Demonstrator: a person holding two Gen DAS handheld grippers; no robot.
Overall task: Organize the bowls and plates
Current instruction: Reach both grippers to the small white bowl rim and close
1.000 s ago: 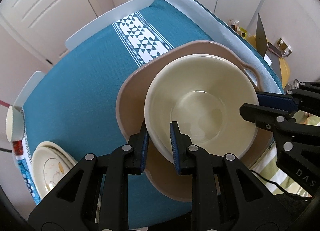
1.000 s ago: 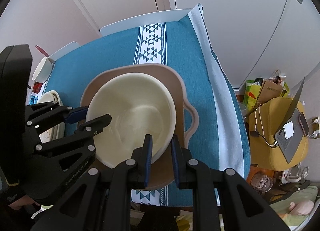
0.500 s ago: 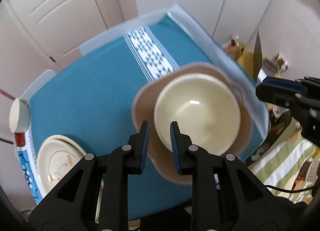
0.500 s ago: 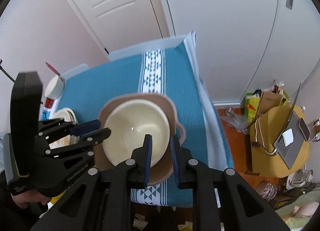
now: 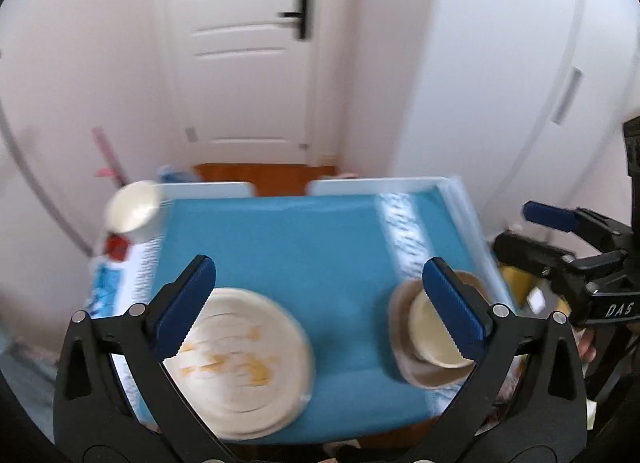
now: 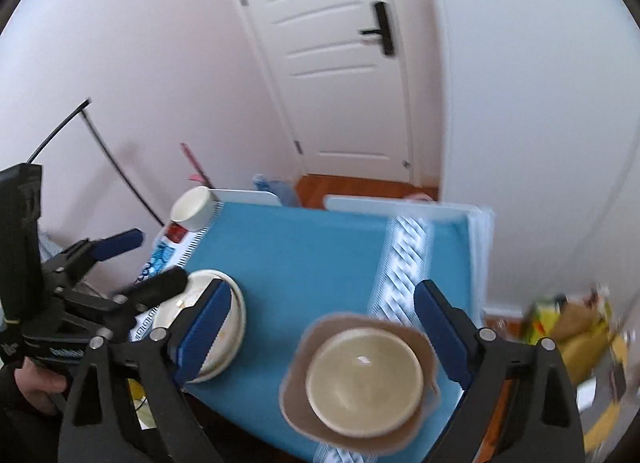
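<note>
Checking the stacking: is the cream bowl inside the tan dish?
Yes. The cream bowl sits upright inside the tan dish, whose rim surrounds it.

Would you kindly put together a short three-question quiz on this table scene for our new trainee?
1. True or false: the cream bowl sits inside the tan dish.
2. What does the left hand-held gripper hold?
A. a plate
B. the bowl
C. nothing
3. Fill in: the stacked plates lie on the ____ tablecloth.

Key:
1. True.
2. C; its jaws are opening over the table, with nothing between them.
3. Blue.
</note>
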